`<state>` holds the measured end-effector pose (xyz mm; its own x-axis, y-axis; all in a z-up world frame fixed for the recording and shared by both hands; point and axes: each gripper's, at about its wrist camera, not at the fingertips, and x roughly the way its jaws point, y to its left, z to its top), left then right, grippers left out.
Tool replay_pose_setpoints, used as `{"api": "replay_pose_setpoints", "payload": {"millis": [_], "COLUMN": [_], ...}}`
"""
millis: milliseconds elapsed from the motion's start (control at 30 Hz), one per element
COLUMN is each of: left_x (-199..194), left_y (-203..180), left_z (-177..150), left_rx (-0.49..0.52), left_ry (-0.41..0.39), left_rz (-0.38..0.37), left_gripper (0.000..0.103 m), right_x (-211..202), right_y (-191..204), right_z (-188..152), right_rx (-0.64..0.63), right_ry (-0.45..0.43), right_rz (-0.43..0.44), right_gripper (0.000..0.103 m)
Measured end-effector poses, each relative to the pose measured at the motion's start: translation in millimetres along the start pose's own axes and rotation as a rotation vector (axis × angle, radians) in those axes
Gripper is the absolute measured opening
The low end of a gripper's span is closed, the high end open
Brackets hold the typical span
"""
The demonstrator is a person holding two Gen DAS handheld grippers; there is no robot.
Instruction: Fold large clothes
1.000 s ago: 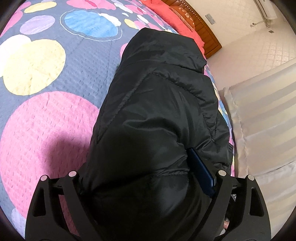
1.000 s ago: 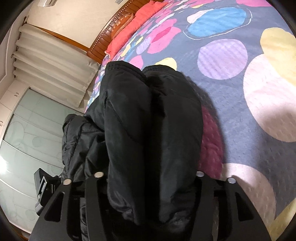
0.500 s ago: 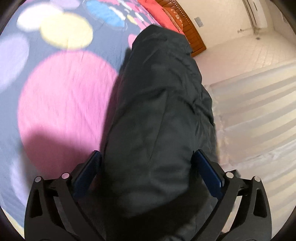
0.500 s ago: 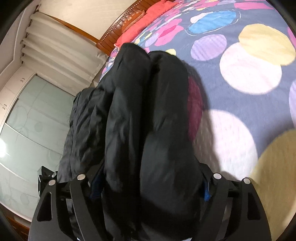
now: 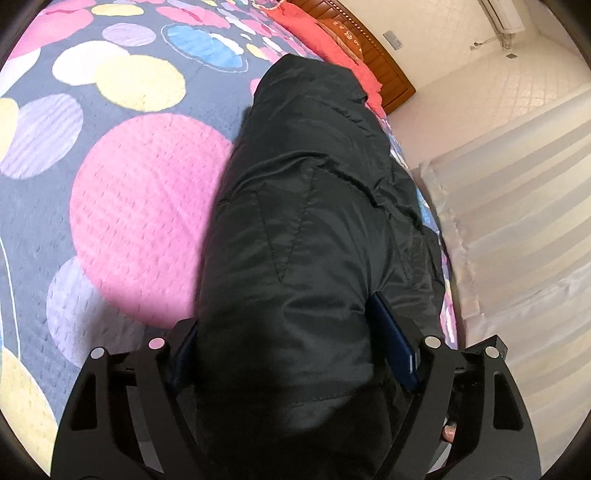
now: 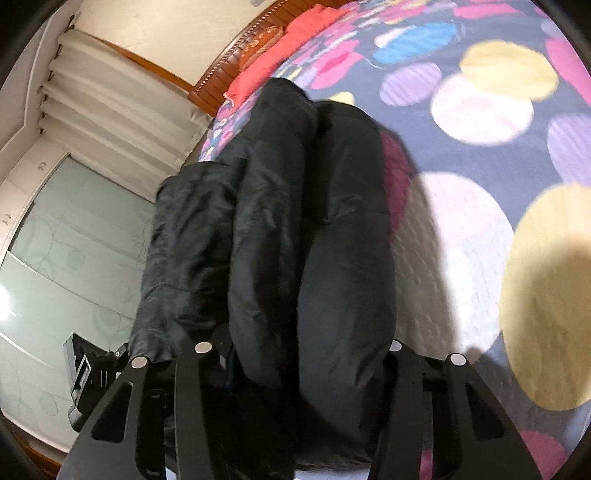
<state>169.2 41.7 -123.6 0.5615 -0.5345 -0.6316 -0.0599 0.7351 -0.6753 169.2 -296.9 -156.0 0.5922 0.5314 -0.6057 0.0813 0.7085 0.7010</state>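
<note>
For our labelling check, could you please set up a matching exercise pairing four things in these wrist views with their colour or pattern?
Things:
1. padded quilted jacket
2. bedspread
3. pillow by the wooden headboard
4. pleated curtain

Colours:
A. coral red
B. grey with pastel circles
C. off-white
D. black

Pairs: 1-D, 2-B, 3-A, 4-C

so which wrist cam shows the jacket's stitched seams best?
Left wrist: the black jacket is sharp there, its V-shaped stitching plain. Right wrist shows the black jacket as dark, blurred rolls, seams barely readable.
</note>
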Motion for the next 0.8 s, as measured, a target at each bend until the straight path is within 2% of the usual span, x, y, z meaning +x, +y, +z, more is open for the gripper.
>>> {"api": "replay_pose_setpoints", "payload": {"millis": [100,400,800], "left_x": [0,10,5], "left_y": [-4,-10,1], "left_z": [-2,-2,-7], "left_rx": [0.014,0.034,0.05], "left_ry": [-0.012,-0.023,-0.037], "left_rz": [0.011,0.022,0.032], "left_gripper": [0.081,0.082,0.085], "right_x": [7,8,8], "right_y": [-8,-6,-7], "right_z": [2,0,-2], "right_rx": [0.036,0.012,0.01], "right_ry": [0.006,-0.006,-0.026], "right_rz": [0.025,0.004,-0.011], "right_gripper": [0.047,0.048,0.052]}}
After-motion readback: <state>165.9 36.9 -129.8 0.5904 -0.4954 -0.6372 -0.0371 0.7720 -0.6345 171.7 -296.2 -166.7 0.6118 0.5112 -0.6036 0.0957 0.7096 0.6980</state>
